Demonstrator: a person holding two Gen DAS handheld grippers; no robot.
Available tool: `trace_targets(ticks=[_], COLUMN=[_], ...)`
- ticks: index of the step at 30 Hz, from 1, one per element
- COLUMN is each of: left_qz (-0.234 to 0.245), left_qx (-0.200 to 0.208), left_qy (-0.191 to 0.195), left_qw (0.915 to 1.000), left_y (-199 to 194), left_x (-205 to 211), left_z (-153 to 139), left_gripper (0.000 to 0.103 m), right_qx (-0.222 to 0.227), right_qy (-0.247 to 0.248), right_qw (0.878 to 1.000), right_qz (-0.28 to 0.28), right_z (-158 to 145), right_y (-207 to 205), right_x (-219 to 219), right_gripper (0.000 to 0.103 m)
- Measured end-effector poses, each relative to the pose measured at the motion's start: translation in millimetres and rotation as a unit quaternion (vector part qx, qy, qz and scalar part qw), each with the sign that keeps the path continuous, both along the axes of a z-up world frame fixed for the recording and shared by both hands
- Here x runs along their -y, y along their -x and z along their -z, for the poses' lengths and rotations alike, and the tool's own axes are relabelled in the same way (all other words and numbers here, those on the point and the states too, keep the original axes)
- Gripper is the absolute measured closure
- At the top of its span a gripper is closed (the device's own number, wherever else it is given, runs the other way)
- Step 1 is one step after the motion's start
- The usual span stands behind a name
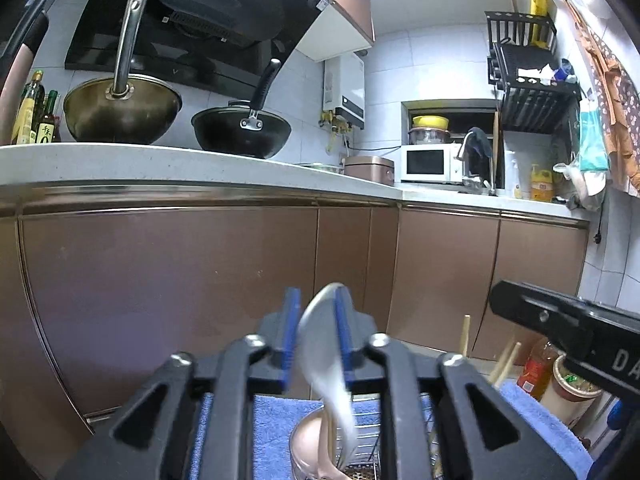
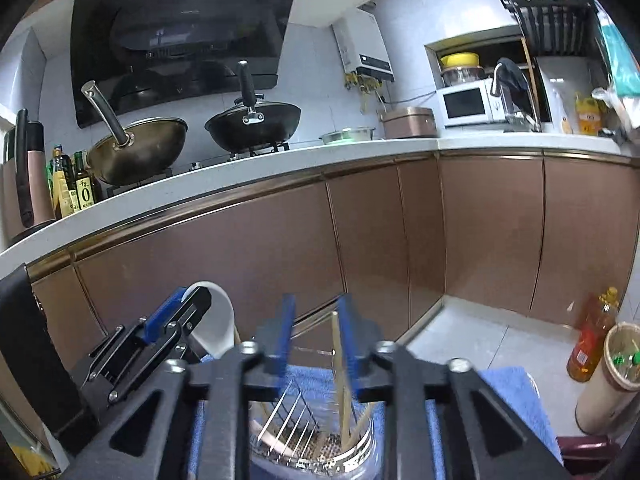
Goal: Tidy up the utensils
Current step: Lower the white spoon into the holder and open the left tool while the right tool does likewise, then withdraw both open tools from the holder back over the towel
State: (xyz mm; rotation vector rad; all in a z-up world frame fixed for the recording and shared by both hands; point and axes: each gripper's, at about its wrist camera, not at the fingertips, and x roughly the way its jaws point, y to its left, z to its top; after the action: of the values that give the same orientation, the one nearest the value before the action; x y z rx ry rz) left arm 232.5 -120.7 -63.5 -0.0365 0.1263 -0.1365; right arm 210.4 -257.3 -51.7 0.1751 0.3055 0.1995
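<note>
Below, left gripper (image 1: 316,336) clamped on a white spoon (image 1: 326,360) above the wire utensil holder (image 2: 312,440), right gripper (image 2: 316,340) pinching a wooden chopstick (image 2: 340,380) standing in it, blue towel (image 2: 516,396) underneath

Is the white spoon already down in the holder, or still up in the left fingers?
Still up: the left gripper pinches the white spoon, bowl upward, above the utensil holder.

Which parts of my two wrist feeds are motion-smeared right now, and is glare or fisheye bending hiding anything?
Left wrist view: the white spoon in the left gripper is smeared, its handle blurring toward the utensil holder; the countertop edge bows.
Right wrist view: the chopstick by the right gripper is blurred; reflections streak the range hood; cabinets curve at the edges.
</note>
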Motion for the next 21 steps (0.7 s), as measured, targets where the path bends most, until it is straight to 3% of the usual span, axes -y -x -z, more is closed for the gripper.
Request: trace_targets(ticks=[4, 16, 21], left_qz=[0.0, 0.006, 0.002], left_qx=[0.007, -0.033, -0.071], left_qy=[0.004, 0.025, 0.006], left_qw=[1.0, 0.9991, 0.9975], left_y=[9.1, 51.2, 74.7], left_x=[-6.1, -62.9, -80.4], left_z=[-6.9, -25.9, -17.2], left_gripper=[0.07, 0.062, 0.06], right_qx=[-0.006, -0.024, -0.058], right_qy=[-0.003, -0.025, -0.026], right_qw=[1.0, 0.999, 0.997], right_qz=[0.01, 0.037, 0.044], right_z=[0.5, 1.0, 19.1], right_y=[10.4, 68.9, 93.0], right_x=[9.1, 47.7, 57.9], right_gripper=[0.071, 0.071, 0.071])
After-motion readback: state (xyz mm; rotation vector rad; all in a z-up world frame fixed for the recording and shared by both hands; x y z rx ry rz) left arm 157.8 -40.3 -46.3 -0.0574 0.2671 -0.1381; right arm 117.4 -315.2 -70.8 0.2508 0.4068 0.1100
